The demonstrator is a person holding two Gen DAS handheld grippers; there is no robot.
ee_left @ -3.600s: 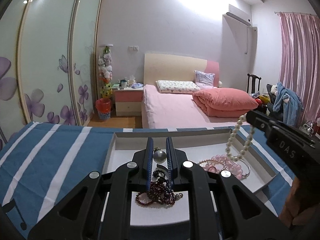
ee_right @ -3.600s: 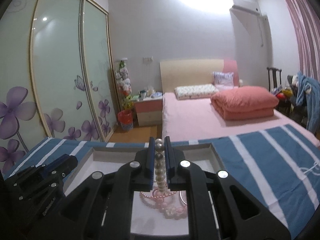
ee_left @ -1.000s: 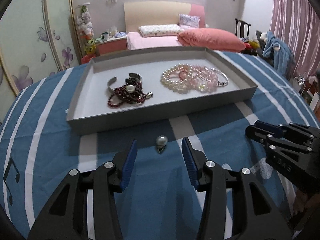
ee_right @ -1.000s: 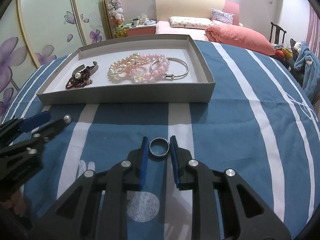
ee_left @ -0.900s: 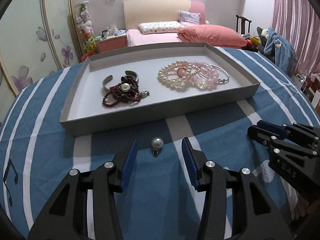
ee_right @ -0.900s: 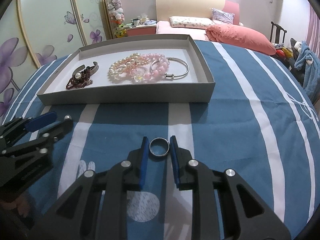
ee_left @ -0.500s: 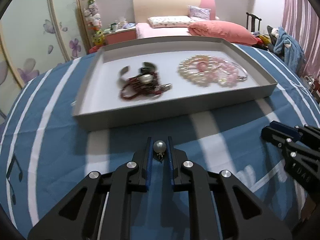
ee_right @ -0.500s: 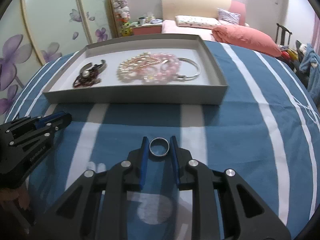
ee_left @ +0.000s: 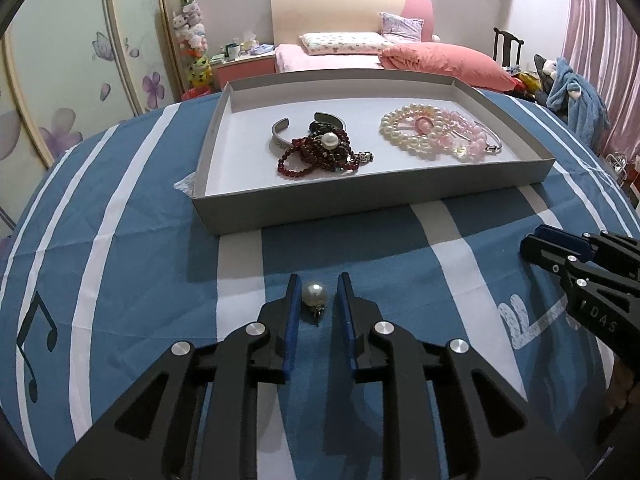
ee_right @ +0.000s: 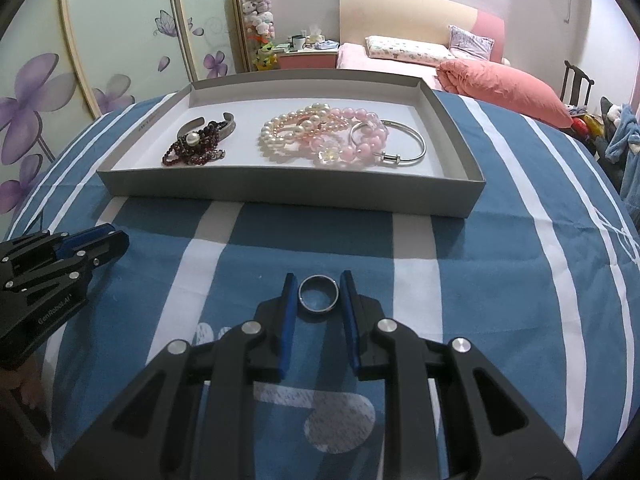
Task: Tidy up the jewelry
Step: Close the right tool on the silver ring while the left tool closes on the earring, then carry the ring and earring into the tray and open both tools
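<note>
— Left tongs (ee_left: 316, 304)?
— Slightly parted around the pearl earring (ee_left: 314, 294), gaps either side, on the worktop (ee_left: 140, 240) before the tray (ee_left: 320, 208).
— Right tongs (ee_right: 319, 300)?
— Clamping the ring (ee_right: 319, 299).

Your left gripper (ee_left: 317, 296) and right gripper (ee_right: 319, 292) are matte black plastic with triangular cut-outs, round silver screw heads and blue finger pads (ee_left: 291, 322). White lettering marks their sides ("GenRobot.AI" on the left one), and skin (ee_right: 30, 390) shows beneath.
</note>
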